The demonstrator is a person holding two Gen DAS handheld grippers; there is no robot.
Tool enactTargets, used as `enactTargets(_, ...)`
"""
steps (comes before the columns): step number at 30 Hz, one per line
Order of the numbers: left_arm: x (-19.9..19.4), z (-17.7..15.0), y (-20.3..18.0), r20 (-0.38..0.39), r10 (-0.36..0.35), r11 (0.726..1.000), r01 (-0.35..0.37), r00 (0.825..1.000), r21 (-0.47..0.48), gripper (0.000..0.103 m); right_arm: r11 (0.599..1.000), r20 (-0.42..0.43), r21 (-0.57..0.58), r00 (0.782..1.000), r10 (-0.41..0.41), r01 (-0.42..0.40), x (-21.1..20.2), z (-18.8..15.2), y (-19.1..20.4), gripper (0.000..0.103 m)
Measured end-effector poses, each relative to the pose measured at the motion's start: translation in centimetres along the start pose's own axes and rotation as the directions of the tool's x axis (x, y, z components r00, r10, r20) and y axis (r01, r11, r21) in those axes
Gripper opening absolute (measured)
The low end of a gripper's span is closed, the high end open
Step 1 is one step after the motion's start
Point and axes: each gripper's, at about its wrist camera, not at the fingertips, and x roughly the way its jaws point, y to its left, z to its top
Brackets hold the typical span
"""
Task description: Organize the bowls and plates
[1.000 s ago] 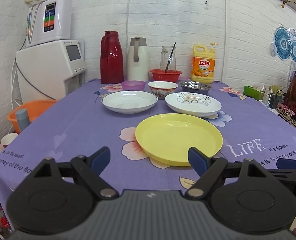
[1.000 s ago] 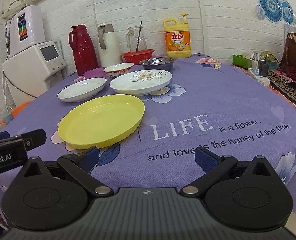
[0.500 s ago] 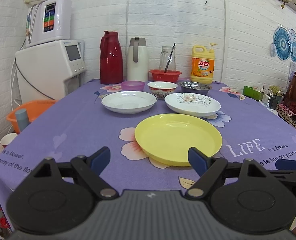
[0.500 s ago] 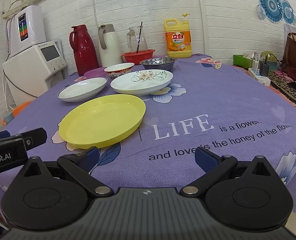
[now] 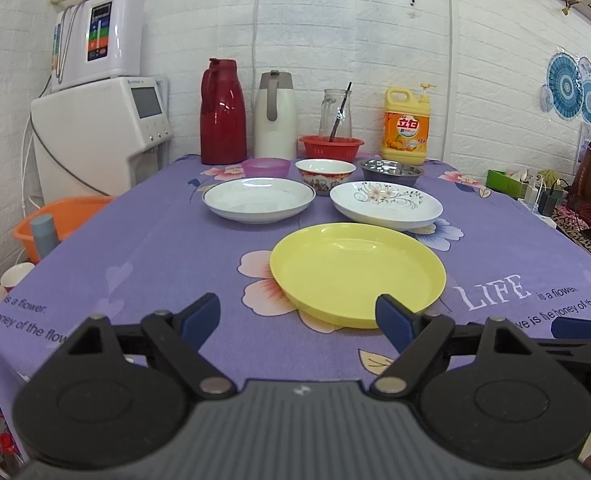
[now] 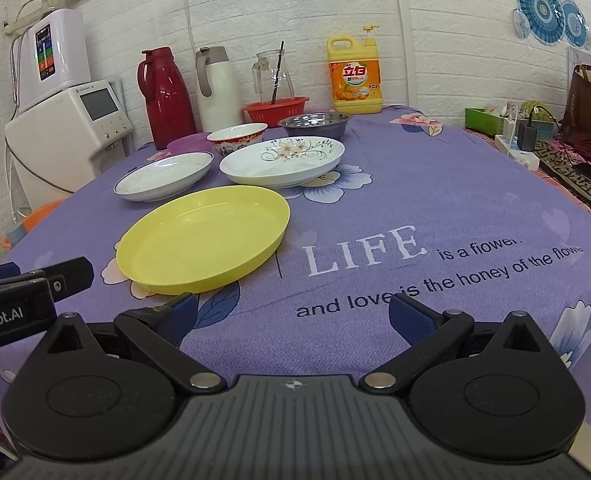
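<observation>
Yellow plate (image 5: pixel 357 274) lies in the middle of the left view, same place as one second ago; nothing on the purple cloth (image 6: pixel 435 200) has changed, so the sorting is not yet begun, I think. Behind it stand two white plates (image 5: pixel 259 199) and the bowls (image 5: pixel 324 173), all apart. My left tongs (image 5: pixel 297 314) and right tongs (image 6: pixel 291 316) hover low at the near edge, both wide open, holding nothing.
</observation>
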Motion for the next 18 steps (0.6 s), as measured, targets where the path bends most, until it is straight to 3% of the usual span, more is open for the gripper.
enactTargets(18,0.29,0.0,0.27,-0.003,-0.02,1.0,0.02,1.0,-0.005,0.083,1.0,-0.003,0.004,1.0,0.001,-0.001,0.13,-0.11,-0.22,0.103)
